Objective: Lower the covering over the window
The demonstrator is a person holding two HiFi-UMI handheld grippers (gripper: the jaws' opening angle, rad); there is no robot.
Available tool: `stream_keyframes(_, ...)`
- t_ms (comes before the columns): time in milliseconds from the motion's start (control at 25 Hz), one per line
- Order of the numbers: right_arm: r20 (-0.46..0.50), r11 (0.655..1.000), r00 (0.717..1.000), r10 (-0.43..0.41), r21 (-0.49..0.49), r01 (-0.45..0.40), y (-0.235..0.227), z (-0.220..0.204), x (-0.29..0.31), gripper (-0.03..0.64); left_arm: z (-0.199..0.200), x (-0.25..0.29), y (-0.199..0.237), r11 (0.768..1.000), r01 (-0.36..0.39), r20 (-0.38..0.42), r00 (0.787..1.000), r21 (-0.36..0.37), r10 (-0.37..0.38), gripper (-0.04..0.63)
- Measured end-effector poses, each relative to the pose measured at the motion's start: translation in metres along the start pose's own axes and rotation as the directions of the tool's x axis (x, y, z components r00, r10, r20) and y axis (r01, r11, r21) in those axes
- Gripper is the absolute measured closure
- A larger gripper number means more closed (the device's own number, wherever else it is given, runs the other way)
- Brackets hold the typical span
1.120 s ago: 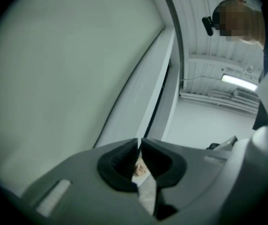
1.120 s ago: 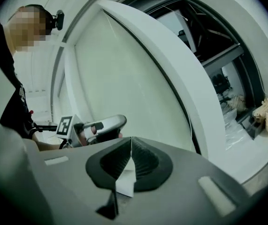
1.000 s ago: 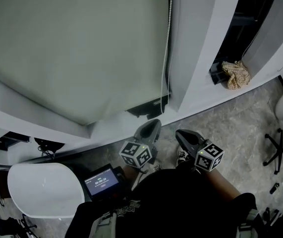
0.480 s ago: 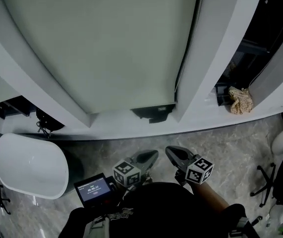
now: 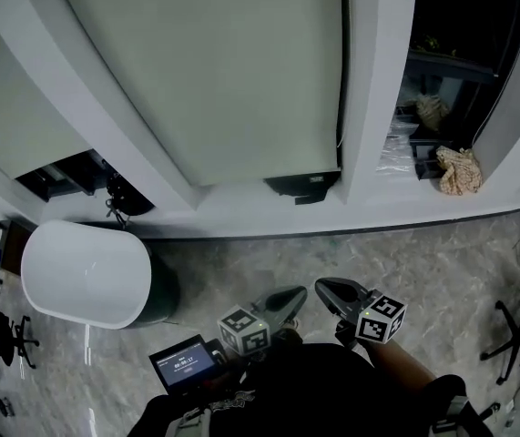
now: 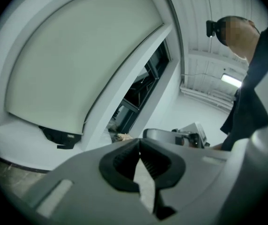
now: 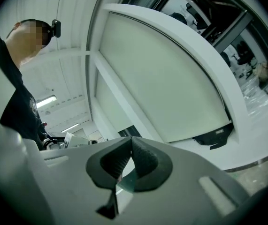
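Drawn down nearly to the sill: a pale grey-green fabric roller blind [image 5: 232, 71], lying flat inside a white window frame [image 5: 378, 80]. Under the blind's bottom edge, toward its right corner, a narrow dark gap with a black fitting [image 5: 303, 188]. Right of the blind, past the frame's broad post, an uncovered dark window opening with a crumpled tan cloth [image 5: 460, 171] on its ledge. Below the blind, a grey marbled floor [image 5: 269, 258]. Below and left of the blind, a white oval tub-shaped object [image 5: 86, 274] standing on that floor.

Well below the blind, close against the person's dark clothing [image 5: 314, 390]: left tongs [image 5: 294, 294] and right tongs [image 5: 325, 288], side by side and slightly apart, tips aimed up toward the blind, touching nothing. Left tongs pressed fully together, with nothing between the ribbed black pads [image 6: 159, 163]. Right tongs likewise closed tight and empty.

Farthest below the blind, toward its left side, a small black device with a lit screen [image 5: 185, 362].
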State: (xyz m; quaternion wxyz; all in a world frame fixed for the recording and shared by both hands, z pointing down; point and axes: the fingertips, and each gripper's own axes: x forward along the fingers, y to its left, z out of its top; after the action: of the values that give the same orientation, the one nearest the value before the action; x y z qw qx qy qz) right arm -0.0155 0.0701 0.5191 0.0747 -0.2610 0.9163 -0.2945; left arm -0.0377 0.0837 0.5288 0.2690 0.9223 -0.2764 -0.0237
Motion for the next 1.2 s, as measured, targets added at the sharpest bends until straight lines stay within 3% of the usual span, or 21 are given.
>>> stream_keyframes(200, -0.076, 0.997, 0.994, 0.074, -0.015, -0.075, 0.04, -0.027, -0.001, 0.611, -0.016, -0.031, -0.018, 1.0, -0.026, 0.006, 1.0, 0.013, 0.026, 0.592)
stream_keyframes(480, -0.098, 0.992, 0.988, 0.118, -0.036, -0.122, 0.086, -0.046, 0.03, 0.611, -0.02, -0.079, -0.014, 0.997, -0.032, 0.002, 0.999, 0.075, 0.032, 0.592)
stream_keyframes(840, -0.042, 0.993, 0.993, 0.109, -0.041, -0.11, 0.152, -0.077, 0.078, 0.612, -0.012, -0.157, -0.019, 0.996, 0.068, -0.065, 0.996, 0.056, -0.064, 0.592)
stream_keyframes(1040, -0.003, 0.997, 0.997, 0.075, -0.015, -0.075, 0.173, -0.088, 0.081, 0.612, -0.016, -0.178, -0.027, 0.987, 0.153, -0.043, 0.988, 0.051, -0.151, 0.594)
stream_keyframes(1200, 0.029, 0.999, 0.998, 0.049, -0.005, -0.049, 0.184, -0.101, 0.081, 0.612, -0.02, -0.193, -0.034, 0.984, 0.175, -0.044, 0.984, 0.029, -0.174, 0.595)
